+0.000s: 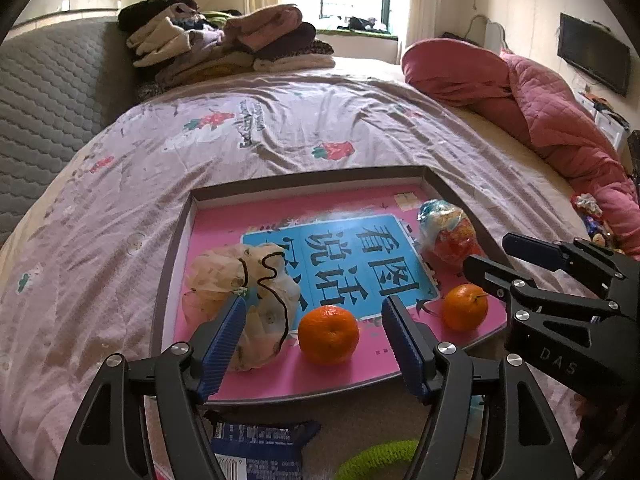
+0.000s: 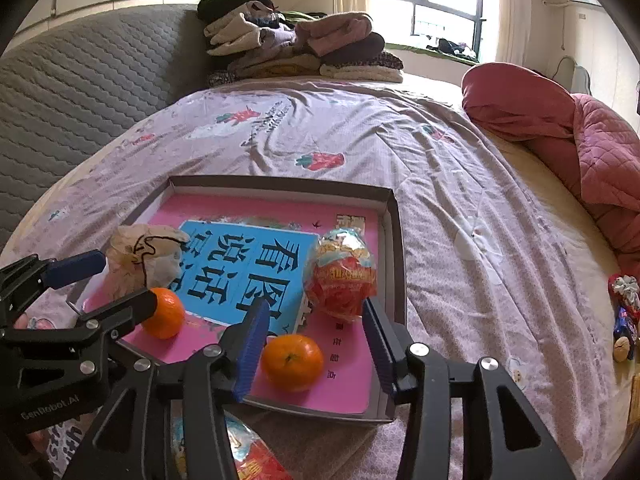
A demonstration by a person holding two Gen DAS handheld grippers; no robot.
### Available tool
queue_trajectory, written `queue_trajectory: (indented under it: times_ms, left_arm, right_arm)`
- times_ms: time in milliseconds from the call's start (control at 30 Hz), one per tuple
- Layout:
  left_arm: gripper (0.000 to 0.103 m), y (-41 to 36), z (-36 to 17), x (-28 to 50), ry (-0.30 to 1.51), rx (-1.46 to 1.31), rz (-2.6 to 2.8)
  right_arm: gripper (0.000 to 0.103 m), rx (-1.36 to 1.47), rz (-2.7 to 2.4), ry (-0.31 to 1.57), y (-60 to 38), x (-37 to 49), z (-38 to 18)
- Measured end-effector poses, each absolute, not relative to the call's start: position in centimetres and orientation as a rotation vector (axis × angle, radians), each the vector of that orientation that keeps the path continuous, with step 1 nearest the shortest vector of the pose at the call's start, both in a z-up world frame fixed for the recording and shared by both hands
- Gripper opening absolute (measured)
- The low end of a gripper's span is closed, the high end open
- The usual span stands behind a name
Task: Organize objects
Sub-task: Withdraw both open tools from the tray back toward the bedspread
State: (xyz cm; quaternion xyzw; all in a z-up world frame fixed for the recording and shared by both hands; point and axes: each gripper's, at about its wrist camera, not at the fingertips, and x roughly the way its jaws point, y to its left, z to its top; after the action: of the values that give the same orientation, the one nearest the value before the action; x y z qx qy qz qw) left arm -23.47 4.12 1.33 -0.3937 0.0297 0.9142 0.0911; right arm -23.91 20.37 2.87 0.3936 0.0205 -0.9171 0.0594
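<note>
**Two open grippers above a pink-lined tray of oranges and bags on a bed**

A shallow grey-rimmed cardboard tray point(image 1: 452, 192) lies on a bed covered by a pale pink sheet point(image 1: 280, 128) printed with strawberries. The tray's floor is pink with a large blue panel bearing black Chinese characters.

Four things sit inside the tray. On its left side is a crumpled pale drawstring bag point(image 1: 244, 292) with a dark cord. On the right side, near the rim, is a clear plastic bag point(image 2: 340, 276) stuffed with red and orange wrappers. Two mandarin oranges rest near the front edge: the left orange point(image 1: 328, 334) just beside the drawstring bag, and the right orange point(image 2: 292, 362) in front of the plastic bag.

The left gripper point(image 1: 314, 344) has its blue-padded jaws spread wide; the left orange appears between them, with neither pad touching it. The right gripper point(image 2: 312, 344) is also spread, its jaws framing the right orange without pressing on it. Each gripper shows at the edge of the other's view.

In front of the tray, on the sheet, lie a dark blue snack wrapper point(image 1: 260, 444) and a green knitted ring point(image 1: 376, 458). At the far end of the bed is a pile of folded clothes point(image 1: 224, 44); a rumpled red quilt point(image 1: 560, 112) lies along the right.
</note>
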Motion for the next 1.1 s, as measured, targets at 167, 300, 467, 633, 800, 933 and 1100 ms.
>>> queue_trajectory:
  times_ms: [167,300,467,633,800,933,1100]
  left_arm:
    - [0.072,4.2,2.0,-22.8,0.155,-1.127,2.764]
    - [0.072,3.8,2.6,-22.3,0.147,-1.108,2.776]
    - [0.072,3.0,3.7,-21.3,0.143,-1.064,2.807]
    - [0.072,2.4,4.2,-20.4,0.153,-1.039,2.828]
    - [0.072,1.6,4.4,-19.6,0.149,-1.030,2.842]
    - [0.072,0.8,4.5,-18.7,0.137,-1.026,2.854]
    - [0.072,-0.4,4.7,-17.8,0.119,-1.021,2.876]
  right_arm:
    - [0.051,1.153,-2.796,0.084,20.3,-23.5,3.9]
    - [0.052,1.109,-2.811,0.091,20.3,-22.8,4.9]
    - [0.054,1.047,-2.818,0.094,20.1,-21.8,6.1]
    - [0.056,0.987,-2.825,0.114,19.8,-20.6,7.2]
    - [0.057,0.950,-2.824,0.130,19.4,-19.6,7.8]
    - [0.058,0.932,-2.834,0.170,19.1,-19.0,8.1]
    - [0.058,0.922,-2.834,0.178,19.2,-18.6,8.2]
